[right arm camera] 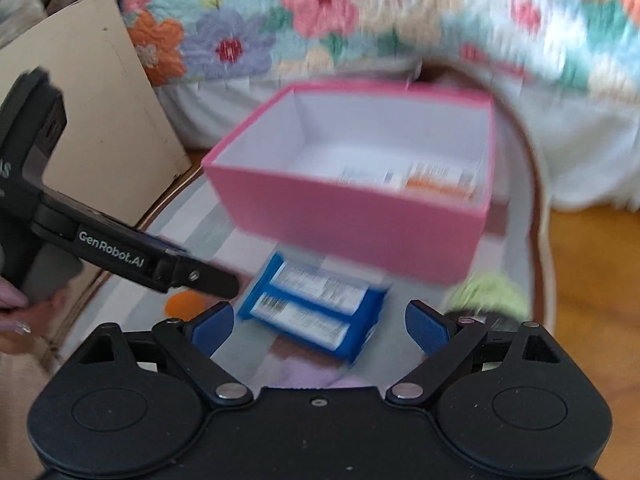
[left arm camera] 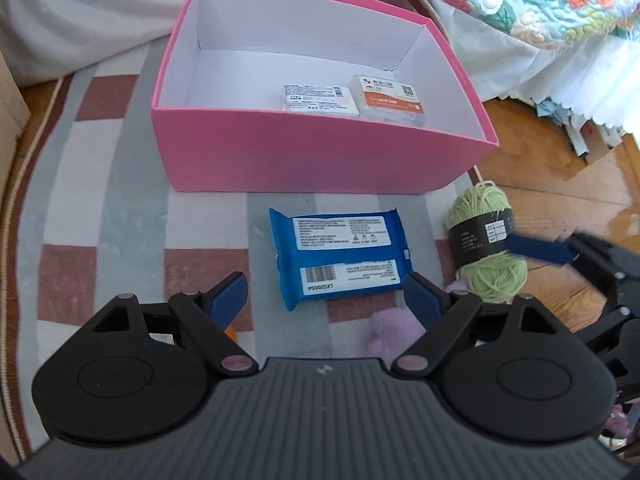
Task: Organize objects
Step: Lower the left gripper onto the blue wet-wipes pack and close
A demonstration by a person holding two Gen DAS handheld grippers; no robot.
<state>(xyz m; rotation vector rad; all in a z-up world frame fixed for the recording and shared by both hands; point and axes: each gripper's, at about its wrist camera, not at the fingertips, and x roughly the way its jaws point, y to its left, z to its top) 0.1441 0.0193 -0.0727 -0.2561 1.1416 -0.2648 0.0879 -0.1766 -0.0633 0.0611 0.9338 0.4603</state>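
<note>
Pink box holds white packet beside orange-labelled packet.

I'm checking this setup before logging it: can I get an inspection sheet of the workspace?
Surface: checked rug over wooden floor.
Job's things: open pink box holding two small labelled packets; blue wipes pack lying label-up on the rug in front of it; green yarn ball to its right.
Clutter: lilac fluffy item and something orange, both partly hidden.
Grippers: left gripper open, empty, above the pack; right gripper open, empty.
Cables: nothing seen.
Surroundings: floral quilt, beige board.
</note>
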